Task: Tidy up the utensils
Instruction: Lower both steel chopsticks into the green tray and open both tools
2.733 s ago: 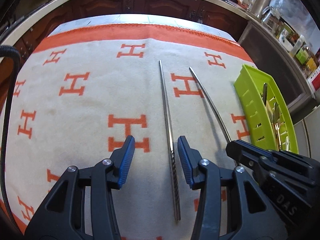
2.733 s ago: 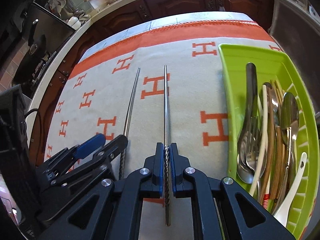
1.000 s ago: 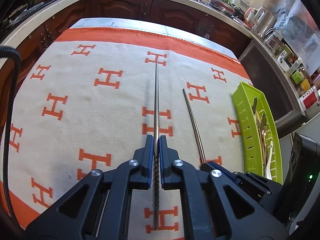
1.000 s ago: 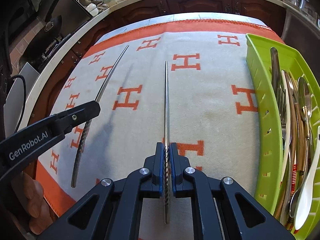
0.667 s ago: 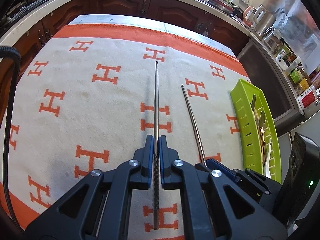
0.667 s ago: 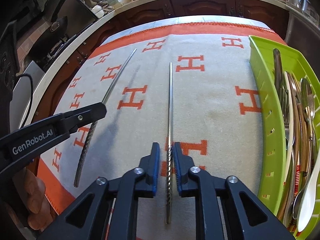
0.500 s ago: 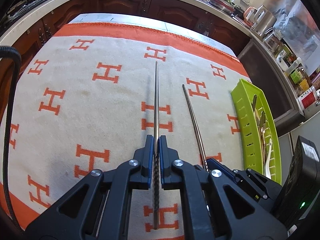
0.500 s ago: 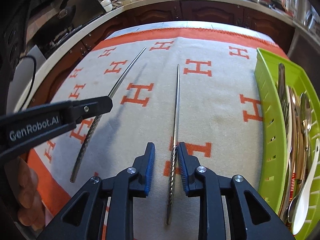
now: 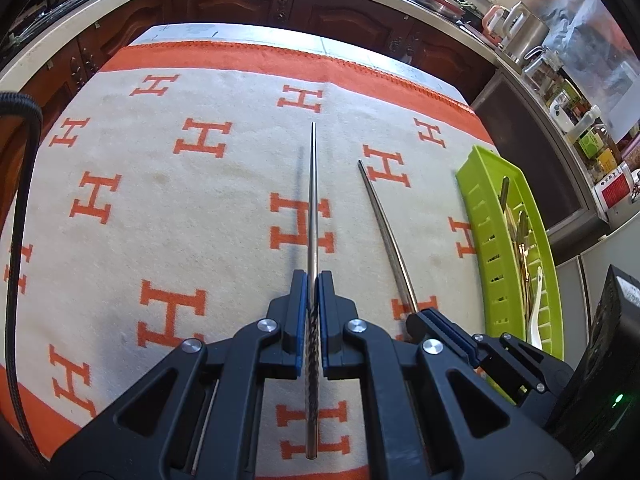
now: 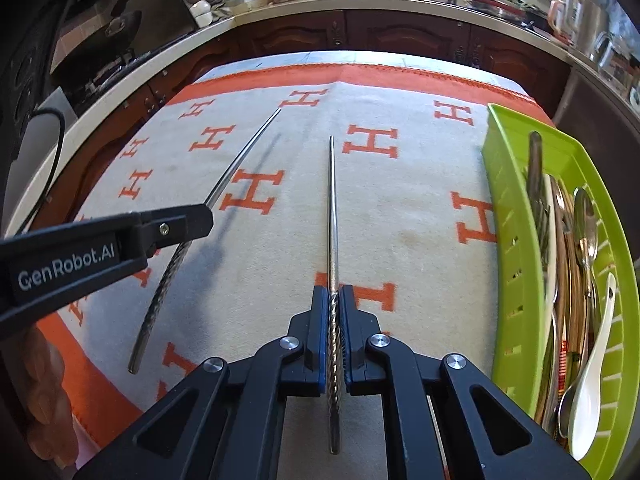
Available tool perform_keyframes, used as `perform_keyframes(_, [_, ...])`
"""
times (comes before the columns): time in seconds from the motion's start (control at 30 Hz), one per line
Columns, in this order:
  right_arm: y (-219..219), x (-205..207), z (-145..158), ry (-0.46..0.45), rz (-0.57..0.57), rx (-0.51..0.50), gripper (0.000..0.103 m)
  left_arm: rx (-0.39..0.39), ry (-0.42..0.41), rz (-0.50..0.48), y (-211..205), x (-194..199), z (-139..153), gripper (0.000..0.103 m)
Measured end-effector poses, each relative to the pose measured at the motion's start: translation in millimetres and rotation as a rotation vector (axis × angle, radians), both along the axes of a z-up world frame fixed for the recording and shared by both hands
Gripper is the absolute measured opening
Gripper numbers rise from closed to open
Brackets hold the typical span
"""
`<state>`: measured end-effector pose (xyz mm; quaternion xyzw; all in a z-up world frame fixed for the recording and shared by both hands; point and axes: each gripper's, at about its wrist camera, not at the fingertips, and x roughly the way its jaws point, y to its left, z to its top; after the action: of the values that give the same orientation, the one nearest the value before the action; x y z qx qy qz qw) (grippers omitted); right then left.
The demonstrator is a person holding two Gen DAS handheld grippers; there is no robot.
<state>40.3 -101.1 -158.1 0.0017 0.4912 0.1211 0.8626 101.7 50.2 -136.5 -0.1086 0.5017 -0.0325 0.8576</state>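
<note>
Two long metal chopsticks hang over the orange-and-cream cloth (image 9: 180, 208). My left gripper (image 9: 313, 280) is shut on one chopstick (image 9: 313, 200) at its twisted handle end, its tip pointing away. In the right wrist view my right gripper (image 10: 333, 292) is closing its jaws on the other chopstick (image 10: 332, 208), the blue pads pressing its twisted end. Each wrist view also shows the other gripper: the right gripper (image 9: 436, 320) with its chopstick (image 9: 384, 224), and the left gripper (image 10: 196, 220) with its chopstick (image 10: 240, 160). The green tray (image 10: 504, 208) lies to the right.
Several spoons, forks and wooden chopsticks (image 10: 560, 280) fill the green tray (image 9: 496, 240), with a white ceramic spoon (image 10: 588, 380) at its near end. A hand (image 10: 44, 400) holds the left gripper. Dark cabinets and a crowded counter (image 10: 400, 4) ring the table.
The right gripper opened briefly around its chopstick and has shut on it again, slightly turned. The left gripper has kept its grip and stayed still.
</note>
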Motion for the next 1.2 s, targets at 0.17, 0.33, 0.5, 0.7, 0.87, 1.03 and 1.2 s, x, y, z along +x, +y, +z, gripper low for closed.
perform_keyframes(0.17, [-20, -9, 29, -0.068, -0.035, 0.067, 0.005, -0.005, -0.017, -0.033, -13, -4, 9, 0.003])
perform_keyframes(0.33, [-45, -18, 61, -0.139, -0.09, 0.115, 0.005, -0.035, -0.022, -0.097, -39, -5, 22, 0.003])
perform_keyframes(0.5, [-88, -28, 84, -0.18, -0.183, 0.129, 0.005, -0.063, -0.024, -0.19, -80, -4, 37, 0.003])
perform_keyframes(0.7, [-142, -37, 79, -0.151, -0.309, 0.085, 0.005, -0.102, 0.033, -0.303, -144, 4, 39, 0.003])
perform_keyframes(0.87, [-174, -40, 60, -0.09, -0.357, 0.087, 0.005, -0.132, 0.102, -0.351, -184, 8, 27, 0.003])
perform_keyframes(1.03, [-185, -35, 45, -0.052, -0.363, 0.098, 0.006, -0.124, 0.132, -0.353, -201, 14, 12, 0.003])
perform_keyframes(1.2, [-181, -29, 34, -0.022, -0.357, 0.104, 0.006, -0.103, 0.15, -0.359, -205, 16, 2, 0.003])
